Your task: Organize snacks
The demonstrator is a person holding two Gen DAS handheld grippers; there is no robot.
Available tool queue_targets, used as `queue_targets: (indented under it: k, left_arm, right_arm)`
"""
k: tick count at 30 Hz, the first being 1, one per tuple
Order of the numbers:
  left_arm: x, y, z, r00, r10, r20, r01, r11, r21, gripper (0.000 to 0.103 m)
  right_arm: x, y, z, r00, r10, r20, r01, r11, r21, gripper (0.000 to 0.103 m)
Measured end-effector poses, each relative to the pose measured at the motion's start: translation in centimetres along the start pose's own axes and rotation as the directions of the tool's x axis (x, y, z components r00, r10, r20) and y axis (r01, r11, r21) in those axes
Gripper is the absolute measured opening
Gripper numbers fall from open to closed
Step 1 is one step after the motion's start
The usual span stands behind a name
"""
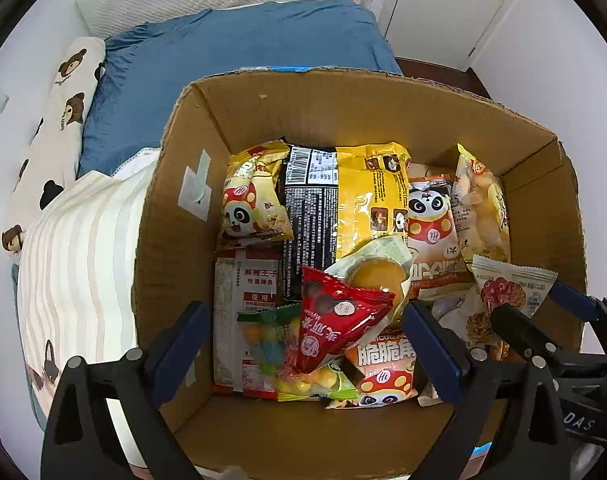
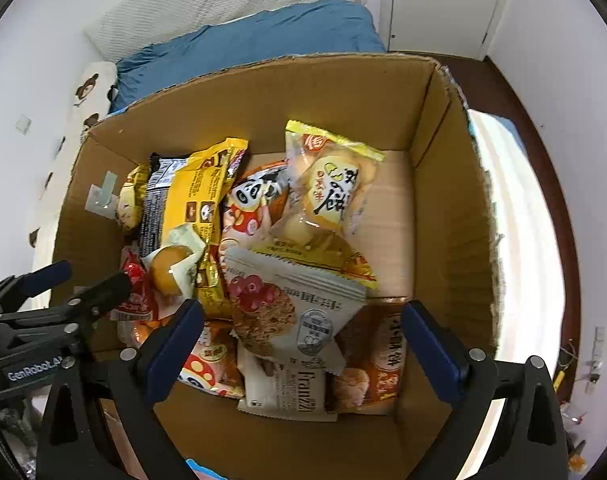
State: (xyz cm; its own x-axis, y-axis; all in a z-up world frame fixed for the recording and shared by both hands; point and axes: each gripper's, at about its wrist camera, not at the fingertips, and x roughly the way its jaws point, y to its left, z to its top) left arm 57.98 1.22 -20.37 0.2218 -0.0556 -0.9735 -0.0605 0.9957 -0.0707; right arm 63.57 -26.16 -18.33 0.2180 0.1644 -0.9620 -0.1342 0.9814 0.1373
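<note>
both views look down into an open cardboard box [image 1: 191,184] full of snack packets, set on a bed with a blue pillow [image 1: 231,64] at the upper part of the frame. the left gripper [image 1: 307,344] hangs at the lower edge of its view, jaws spread wide with nothing pinched; a red triangular packet [image 1: 335,320] lies loose between them on top of a bag of coloured candies [image 1: 271,340]. the right gripper [image 2: 303,344] is likewise spread apart, empty, at the bottom of its view, above a white packet with a red-and-brown cookie picture [image 2: 291,312]. a yellow packet [image 2: 331,184] lies toward the upper centre, a large yellow-and-black bag [image 2: 191,196] to its left.
</note>
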Motion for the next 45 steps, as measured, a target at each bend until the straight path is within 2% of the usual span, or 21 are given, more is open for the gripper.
queue_targets:
  k: [10,15,21,26,32,40,45]
  left_arm:
    - [-2.3,0.4,-0.8,0.998,0.012,0.064,-0.013,1.000,0.009,0.099]
    - [-4.6,0.4,-1.9,0.992,0.017,0.124,-0.019,1.000,0.013,0.099]
    - [-8.2,0.4,-5.0,0.979,-0.002,0.204,-0.002,1.000,0.020,0.099]
    - [-12.2,-0.2,-9.1,0.950,0.041,0.311,-0.052,0.998,0.028,0.099]
    - [-16.3,-0.2,-13.9,0.922,0.034,0.387,-0.046,0.999,0.023,0.099]
    - [-21.9,-0.7,-20.0,0.866,0.050,0.498,-0.076,0.997,0.032,0.099]
    - [-24.2,-0.6,-23.3,0.842,0.053,0.536,-0.074,0.997,0.018,0.099]
  right_arm:
    - [-2.1,0.3,-0.8,0.998,-0.053,0.047,0.053,0.998,-0.016,0.101]
    - [-4.5,0.5,-2.3,0.992,-0.066,0.105,0.069,0.997,-0.026,0.102]
    - [-8.8,0.5,-5.4,0.979,-0.047,0.199,0.051,0.999,-0.014,0.102]
    - [-13.2,0.8,-8.8,0.958,-0.032,0.284,0.040,0.999,-0.022,0.102]
    - [-18.2,1.5,-14.1,0.930,-0.019,0.368,0.035,0.999,-0.035,0.102]
    - [-23.7,1.7,-20.9,0.895,-0.002,0.445,0.018,0.999,-0.033,0.102]
    - [-26.8,1.9,-24.9,0.874,-0.007,0.486,0.027,0.999,-0.036,0.102]
